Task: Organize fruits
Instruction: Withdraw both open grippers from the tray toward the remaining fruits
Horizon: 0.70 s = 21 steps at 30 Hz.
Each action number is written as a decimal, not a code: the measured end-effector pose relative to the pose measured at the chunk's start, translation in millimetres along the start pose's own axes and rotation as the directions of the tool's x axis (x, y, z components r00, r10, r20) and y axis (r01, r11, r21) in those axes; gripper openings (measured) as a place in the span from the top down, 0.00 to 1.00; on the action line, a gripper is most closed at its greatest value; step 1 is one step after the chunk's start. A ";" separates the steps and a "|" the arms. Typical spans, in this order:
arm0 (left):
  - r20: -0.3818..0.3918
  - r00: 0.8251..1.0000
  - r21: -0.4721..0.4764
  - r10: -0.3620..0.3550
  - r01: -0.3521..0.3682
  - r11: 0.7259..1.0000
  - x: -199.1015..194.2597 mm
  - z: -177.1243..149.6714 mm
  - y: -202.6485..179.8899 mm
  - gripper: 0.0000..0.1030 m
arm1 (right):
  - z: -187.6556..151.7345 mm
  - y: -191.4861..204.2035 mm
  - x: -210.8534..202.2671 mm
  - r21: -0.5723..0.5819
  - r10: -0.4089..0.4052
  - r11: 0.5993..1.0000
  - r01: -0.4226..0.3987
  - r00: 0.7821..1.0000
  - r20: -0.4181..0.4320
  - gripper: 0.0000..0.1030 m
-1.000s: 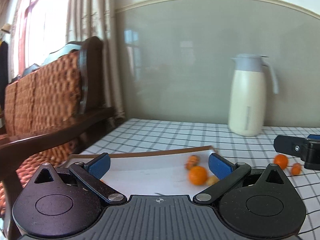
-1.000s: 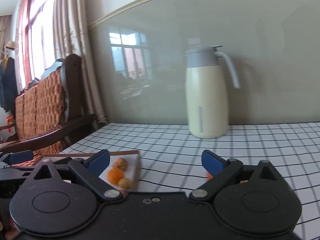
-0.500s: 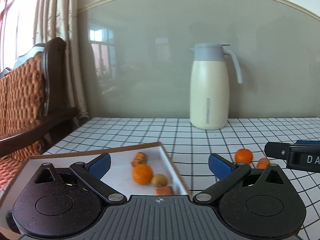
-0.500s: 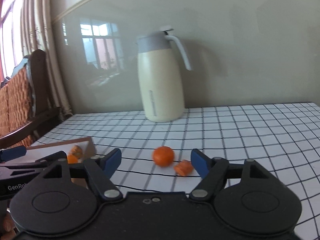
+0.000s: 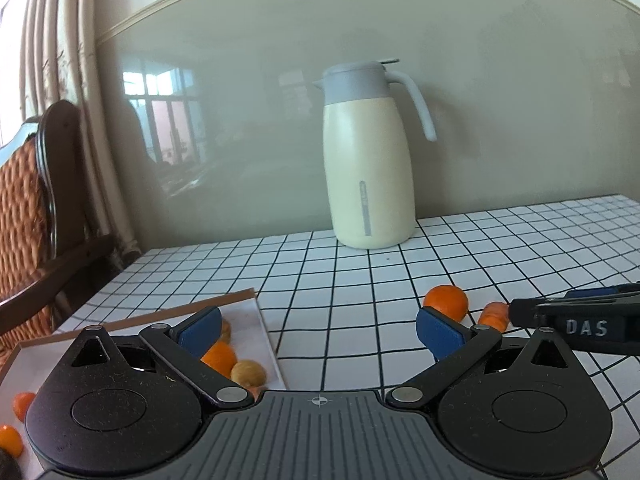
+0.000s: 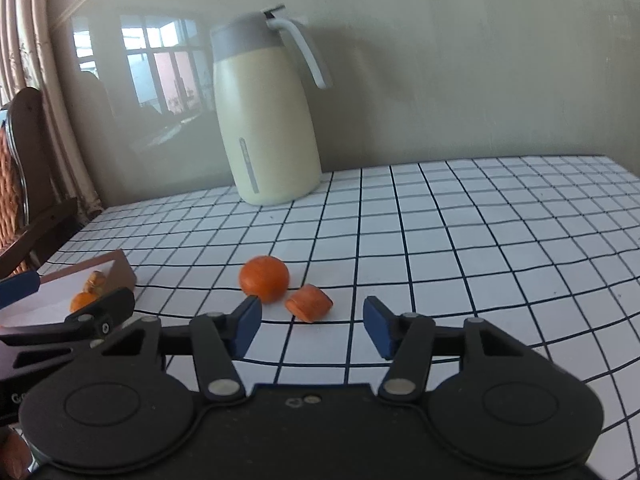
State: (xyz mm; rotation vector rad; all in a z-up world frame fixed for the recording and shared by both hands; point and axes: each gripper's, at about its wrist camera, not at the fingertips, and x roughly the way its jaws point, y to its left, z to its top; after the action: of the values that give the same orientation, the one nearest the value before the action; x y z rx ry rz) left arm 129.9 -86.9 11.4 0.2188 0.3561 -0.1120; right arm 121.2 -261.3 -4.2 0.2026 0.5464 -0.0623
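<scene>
A round orange fruit (image 6: 264, 284) and a smaller orange chunk (image 6: 309, 303) lie on the checked tablecloth, just beyond my right gripper (image 6: 312, 330). Its jaws are closing, with nothing between the blue pads. In the left wrist view the same fruit (image 5: 446, 301) and chunk (image 5: 493, 316) sit beside the right gripper's arm. My left gripper (image 5: 318, 330) stands open and empty over the corner of a shallow white tray (image 5: 262, 328). The tray holds an orange fruit (image 5: 219, 358), a tan fruit (image 5: 248, 373) and several more, partly hidden by the gripper.
A cream jug with a grey lid (image 5: 368, 160) stands at the back against the glossy wall panel. A dark wooden chair with woven backing (image 5: 28, 200) is at the left, past the table edge. The checked tablecloth (image 6: 500, 240) stretches to the right.
Both views swung right: the tray slid to the left edge and the loose orange and chunk came into front of the right gripper. The right jaws narrowed. The left jaws stayed wide.
</scene>
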 end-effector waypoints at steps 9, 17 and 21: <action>-0.019 1.000 0.018 0.006 -0.006 1.000 17.5 1.8 -9.1 0.00 | 4.8 -0.9 34.3 0.014 0.000 1.000 0.001 0.999 -0.052 0.57; -0.039 0.999 -0.010 0.001 -0.002 1.000 28.8 3.5 -4.5 0.00 | 1.4 5.3 53.5 -0.019 -0.013 1.000 0.011 0.996 -0.088 0.74; -0.041 0.999 -0.019 -0.011 0.010 1.000 33.2 5.3 -7.7 0.00 | 0.5 2.7 49.4 -0.029 -0.025 0.999 0.023 0.997 -0.073 0.74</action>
State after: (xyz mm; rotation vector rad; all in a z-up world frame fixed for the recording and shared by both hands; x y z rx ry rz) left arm 161.5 -97.9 2.9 0.2007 0.3990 -0.1142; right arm 163.8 -259.1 -29.0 0.1709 0.6223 -0.0711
